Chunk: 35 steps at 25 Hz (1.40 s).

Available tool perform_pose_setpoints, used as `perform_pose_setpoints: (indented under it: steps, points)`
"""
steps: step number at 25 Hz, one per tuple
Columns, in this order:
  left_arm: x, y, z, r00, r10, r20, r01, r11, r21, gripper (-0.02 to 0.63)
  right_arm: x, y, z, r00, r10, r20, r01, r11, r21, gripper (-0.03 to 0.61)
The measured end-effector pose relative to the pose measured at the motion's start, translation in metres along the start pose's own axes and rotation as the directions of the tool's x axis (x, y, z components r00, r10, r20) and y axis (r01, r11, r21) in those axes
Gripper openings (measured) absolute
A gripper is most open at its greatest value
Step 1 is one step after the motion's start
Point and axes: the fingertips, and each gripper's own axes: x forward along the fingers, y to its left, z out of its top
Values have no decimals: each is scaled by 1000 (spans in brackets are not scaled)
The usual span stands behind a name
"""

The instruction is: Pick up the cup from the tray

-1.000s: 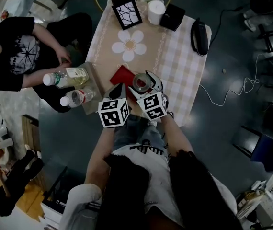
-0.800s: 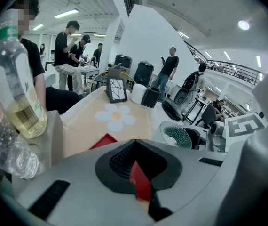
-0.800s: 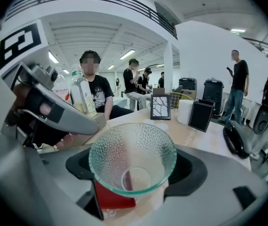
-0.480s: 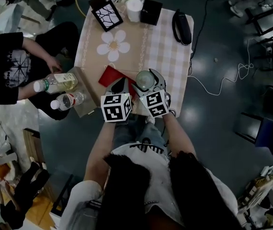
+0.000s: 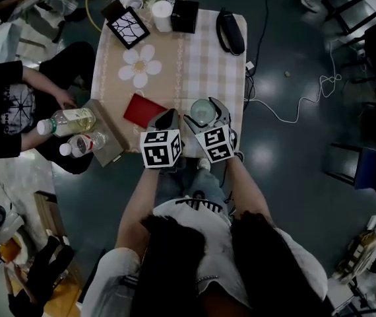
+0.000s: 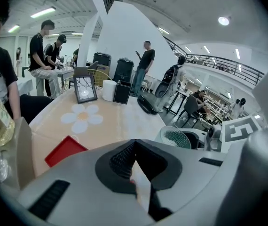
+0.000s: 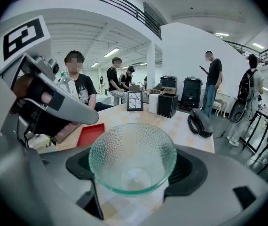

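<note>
A clear dimpled glass cup hangs over the checked tablecloth, right of the flat red tray. My right gripper is shut on it; in the right gripper view the cup fills the space between the jaws of that gripper, rim up and empty. The red tray lies beyond it to the left, bare. My left gripper sits beside the tray's near corner, shut on nothing. Its own view shows my left gripper with jaws pressed together, the tray ahead left, and the cup to the right.
At the table's far end stand a framed picture, a white cup and a black box; a black headset lies at the right. A flower mat lies mid-table. Two bottles rest on a board by a seated person.
The right gripper has carried the cup rightward, from right next to the red tray to over the checked cloth. The left gripper stays shut near the tray's corner.
</note>
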Motion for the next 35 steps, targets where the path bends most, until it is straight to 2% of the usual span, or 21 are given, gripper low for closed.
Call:
perform_pose_setpoints:
  steps: [8, 18, 22, 28, 35]
  points:
    - [11, -17, -11, 999, -23, -36, 24, 999, 35, 6, -3, -15, -21, 1000, -23, 19, 22, 999, 39, 408]
    - [15, -17, -24, 997, -2, -72, 5, 999, 41, 6, -3, -23, -44, 998, -58, 11, 58, 997, 57, 408]
    - [13, -16, -25, 997, 4, -80, 1, 998, 61, 6, -2, -22, -43, 995, -86, 41, 83, 994, 64, 408]
    - [9, -11, -28, 997, 28, -77, -24, 998, 53, 6, -6, -24, -34, 994, -81, 77, 73, 992, 105, 410]
    - [3, -18, -24, 997, 42, -60, -38, 997, 60, 6, -23, -23, -15, 990, -81, 112, 72, 994, 88, 410]
